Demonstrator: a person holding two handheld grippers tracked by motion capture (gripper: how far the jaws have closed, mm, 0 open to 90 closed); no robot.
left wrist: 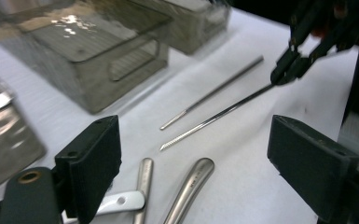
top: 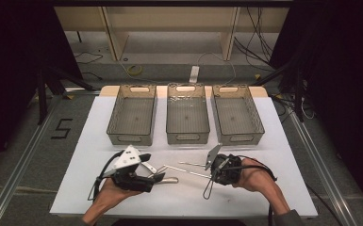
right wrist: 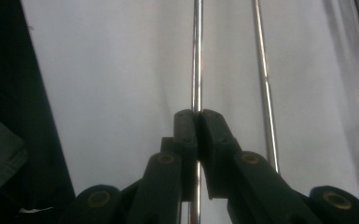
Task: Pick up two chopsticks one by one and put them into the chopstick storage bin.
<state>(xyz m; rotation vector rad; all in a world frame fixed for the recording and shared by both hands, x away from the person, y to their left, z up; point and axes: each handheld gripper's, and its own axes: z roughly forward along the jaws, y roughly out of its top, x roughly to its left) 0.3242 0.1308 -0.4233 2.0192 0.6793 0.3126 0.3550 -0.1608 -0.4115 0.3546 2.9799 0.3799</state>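
**Supervisor:** Report the right gripper's state.

**Operator:** I see the right gripper (right wrist: 197, 116) with its jaws pressed together, pinching the thin, long polished steel rod (right wrist: 196, 56). In the right gripper view the rod runs straight up the frame from between the pads.

**Supervisor:** Orientation in the high view?

**Operator:** Its long axis lies nearly horizontal at lower centre of the frame, over the white table sheet (top: 89, 132). The free tip points left, toward the left gripper (top: 156, 177). A second thin steel rod (top: 192, 164) lies just beside it.

**Supervisor:** Left gripper?

**Operator:** Jaws spread wide, nothing between them. Rounded steel instrument handles (left wrist: 189, 189) lie below it.
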